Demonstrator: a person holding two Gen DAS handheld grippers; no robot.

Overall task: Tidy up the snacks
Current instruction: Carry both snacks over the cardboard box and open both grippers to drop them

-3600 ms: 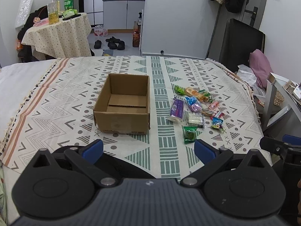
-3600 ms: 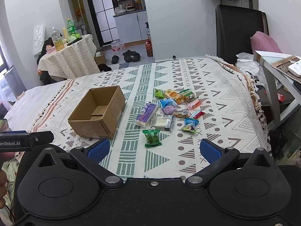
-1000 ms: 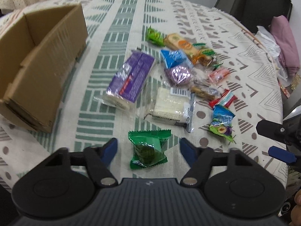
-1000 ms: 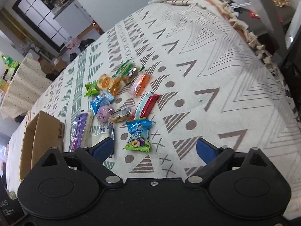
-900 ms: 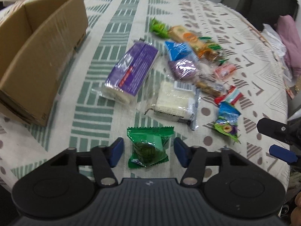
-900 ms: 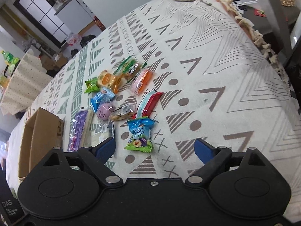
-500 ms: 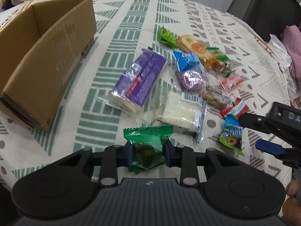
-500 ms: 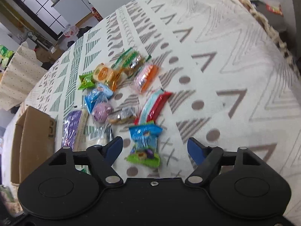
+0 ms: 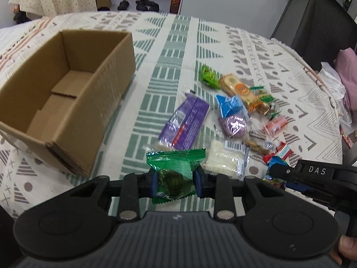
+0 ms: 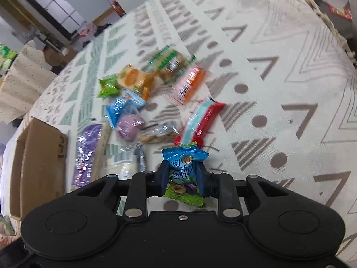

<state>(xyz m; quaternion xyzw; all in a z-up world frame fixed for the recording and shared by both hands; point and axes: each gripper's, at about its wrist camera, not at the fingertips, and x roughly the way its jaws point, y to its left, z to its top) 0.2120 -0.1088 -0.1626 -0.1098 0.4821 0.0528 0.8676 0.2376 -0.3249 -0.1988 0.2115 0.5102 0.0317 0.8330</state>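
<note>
Left tool point(image 9: 174, 183) pinches green snack packet point(image 9: 176, 169), right tool point(image 10: 183, 179), jaws just closing, grips blue packet point(image 10: 185, 167), both above patterned tabletop point(image 9: 174, 51); crinkly, light, slippery wrappers, best held mid-body.

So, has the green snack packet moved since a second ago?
Yes. The green snack packet is lifted off the tablecloth, pinched in the left gripper's jaws, now overlapping the purple packet.

Green snack packet point(image 9: 176, 172): crinkled foil, pinched at mid-body between two jaws. Blue-and-green plum candy packet point(image 10: 186, 172): upright, likewise clamped. Remaining wrapped snacks point(image 9: 234, 116) lie clustered on the patterned cloth, right of the open, empty cardboard box point(image 9: 67, 102).
</note>
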